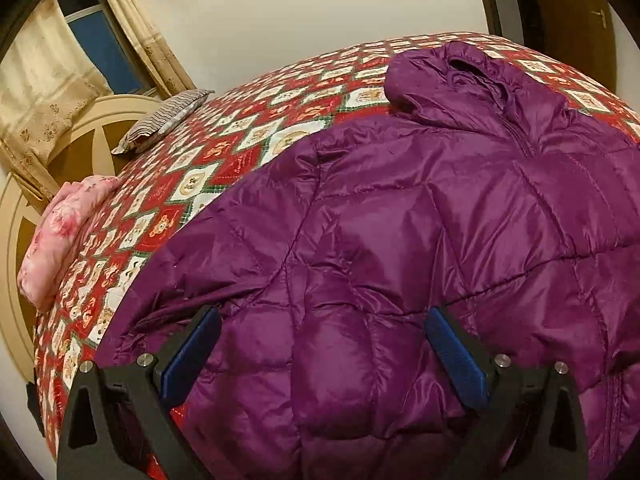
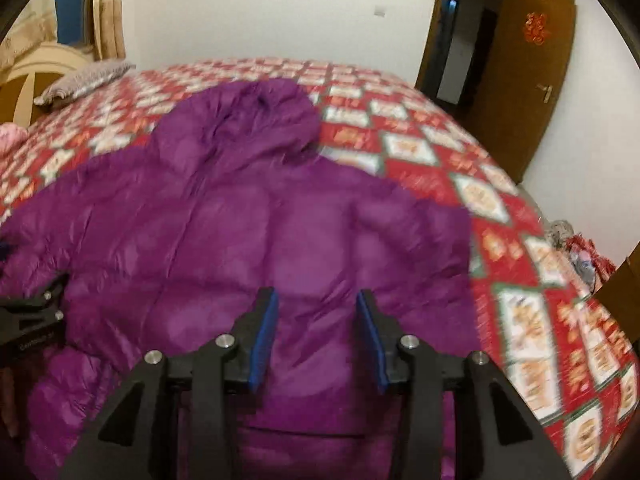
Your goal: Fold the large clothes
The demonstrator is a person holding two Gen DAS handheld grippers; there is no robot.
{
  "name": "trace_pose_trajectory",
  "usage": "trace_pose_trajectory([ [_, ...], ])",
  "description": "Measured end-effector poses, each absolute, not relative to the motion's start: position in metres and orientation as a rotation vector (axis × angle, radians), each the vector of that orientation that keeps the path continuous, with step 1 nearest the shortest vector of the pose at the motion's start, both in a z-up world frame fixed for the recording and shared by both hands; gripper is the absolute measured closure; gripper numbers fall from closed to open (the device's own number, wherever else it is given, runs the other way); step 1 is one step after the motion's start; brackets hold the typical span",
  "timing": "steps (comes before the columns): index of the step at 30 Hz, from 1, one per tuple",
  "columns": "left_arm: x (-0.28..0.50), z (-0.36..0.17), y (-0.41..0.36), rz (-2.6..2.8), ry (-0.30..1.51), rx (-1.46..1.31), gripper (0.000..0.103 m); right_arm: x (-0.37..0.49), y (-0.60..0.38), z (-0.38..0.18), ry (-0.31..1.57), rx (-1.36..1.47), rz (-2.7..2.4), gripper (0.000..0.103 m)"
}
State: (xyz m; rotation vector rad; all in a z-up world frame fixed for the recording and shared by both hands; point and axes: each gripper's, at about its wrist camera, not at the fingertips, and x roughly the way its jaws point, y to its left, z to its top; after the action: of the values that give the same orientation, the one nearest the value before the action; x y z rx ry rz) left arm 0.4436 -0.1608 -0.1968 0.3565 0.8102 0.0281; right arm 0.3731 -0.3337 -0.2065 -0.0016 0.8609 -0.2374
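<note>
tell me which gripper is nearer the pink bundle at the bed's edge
Left. The left gripper hangs over the jacket on the side by the pink bundle; the right gripper is further from it, over the jacket's other half.

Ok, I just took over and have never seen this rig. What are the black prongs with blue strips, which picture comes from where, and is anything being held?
No robot arm here: a person holds a hand-held gripper in each hand, each with a camera looking along its jaws. The black prongs with blue pads are those jaws. One picture is from the left gripper, the other from the right gripper; the right view is blurred. Both look down at a purple jacket spread flat on a bed with a red patterned cover, hood at the far end. A striped pillow and a pink bundle lie near the headboard. Both sets of jaws stand open above the jacket, the left wider. Nothing is held yet.
</note>
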Motion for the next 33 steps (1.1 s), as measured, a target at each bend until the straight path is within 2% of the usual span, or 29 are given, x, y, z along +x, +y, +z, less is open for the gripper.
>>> trace_pose_trajectory([
  [16,0.443,-0.204,-0.154,0.006,0.802,0.301,0.001,0.373,-0.315,-0.221,0.834,-0.123,-0.316,0.056],
  [25,0.453,-0.207,-0.132,-0.069,0.881,0.123,0.001,0.373,-0.320,-0.221,0.832,-0.083,-0.298,0.056],
  [33,0.455,-0.207,-0.132,-0.069,0.878,0.132,0.001,0.373,-0.322,-0.222,0.828,-0.066,-0.289,0.055],
])
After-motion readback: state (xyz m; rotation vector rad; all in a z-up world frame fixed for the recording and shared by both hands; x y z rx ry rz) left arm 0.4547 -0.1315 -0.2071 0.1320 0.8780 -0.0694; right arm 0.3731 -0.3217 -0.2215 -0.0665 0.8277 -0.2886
